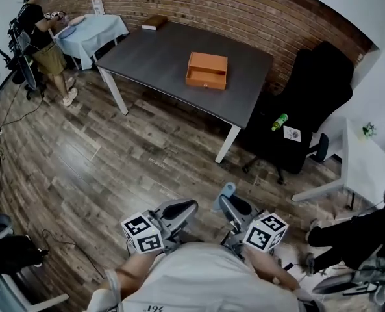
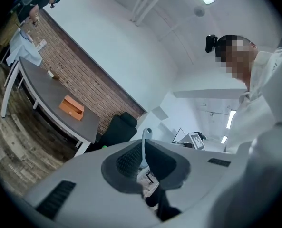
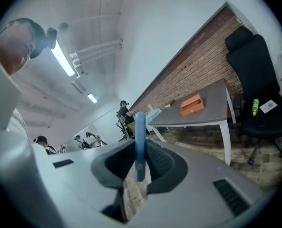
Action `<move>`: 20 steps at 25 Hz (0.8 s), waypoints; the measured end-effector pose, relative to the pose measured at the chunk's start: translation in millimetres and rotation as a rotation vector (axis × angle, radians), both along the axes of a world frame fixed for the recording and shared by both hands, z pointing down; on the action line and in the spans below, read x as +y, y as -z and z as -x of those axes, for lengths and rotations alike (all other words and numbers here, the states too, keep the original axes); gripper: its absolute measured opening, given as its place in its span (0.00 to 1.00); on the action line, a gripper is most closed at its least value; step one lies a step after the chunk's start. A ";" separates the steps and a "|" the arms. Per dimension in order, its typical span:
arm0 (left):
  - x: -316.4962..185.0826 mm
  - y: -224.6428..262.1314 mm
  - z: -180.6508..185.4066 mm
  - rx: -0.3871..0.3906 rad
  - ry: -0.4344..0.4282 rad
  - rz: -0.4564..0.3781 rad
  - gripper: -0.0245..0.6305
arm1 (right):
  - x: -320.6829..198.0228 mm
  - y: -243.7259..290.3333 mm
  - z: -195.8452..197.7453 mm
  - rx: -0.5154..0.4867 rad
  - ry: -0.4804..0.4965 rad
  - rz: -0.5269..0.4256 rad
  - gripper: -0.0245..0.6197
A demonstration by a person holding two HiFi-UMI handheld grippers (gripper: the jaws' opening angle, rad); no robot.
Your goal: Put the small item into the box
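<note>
An orange box (image 1: pixel 206 70) lies on the dark grey table (image 1: pixel 153 51) across the room, far from both grippers; the box (image 2: pixel 71 107) also shows in the left gripper view and the box (image 3: pixel 191 104) in the right gripper view. Held close to the person's body, my right gripper (image 1: pixel 230 203) is shut on a small light-blue item (image 1: pixel 226 189). That item (image 3: pixel 140 141) stands upright between its jaws. My left gripper (image 1: pixel 186 208) is beside it, shut with nothing held. In the left gripper view the blue item (image 2: pixel 146 134) shows just past the shut left gripper (image 2: pixel 143 164).
A black office chair (image 1: pixel 309 103) with a green bottle (image 1: pixel 280 121) on its seat stands right of the table. A white table (image 1: pixel 364 155) is further right. A person (image 1: pixel 39 25) works at a cloth-covered table (image 1: pixel 91 31) at far left. Wooden floor lies between me and the table.
</note>
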State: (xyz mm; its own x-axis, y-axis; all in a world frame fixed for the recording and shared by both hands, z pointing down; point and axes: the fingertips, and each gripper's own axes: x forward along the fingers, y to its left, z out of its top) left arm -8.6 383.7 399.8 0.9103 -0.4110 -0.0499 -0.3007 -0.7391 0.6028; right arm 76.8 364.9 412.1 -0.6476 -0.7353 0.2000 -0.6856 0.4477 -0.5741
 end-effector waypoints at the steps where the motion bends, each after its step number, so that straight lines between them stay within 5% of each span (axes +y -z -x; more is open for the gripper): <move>1: -11.3 0.8 4.5 0.000 -0.009 -0.003 0.08 | -10.3 -1.4 5.1 0.007 -0.008 0.007 0.16; 20: -168.2 7.4 90.9 -0.040 -0.150 -0.038 0.08 | -170.5 3.5 91.4 0.058 -0.169 0.022 0.16</move>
State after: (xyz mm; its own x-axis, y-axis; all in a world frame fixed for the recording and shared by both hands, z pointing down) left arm -99.5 215.5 392.4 0.9629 -0.2688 -0.0256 -0.2083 -0.7996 0.5632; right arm -14.6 194.4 408.7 -0.5024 -0.8275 0.2506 -0.7820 0.3112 -0.5400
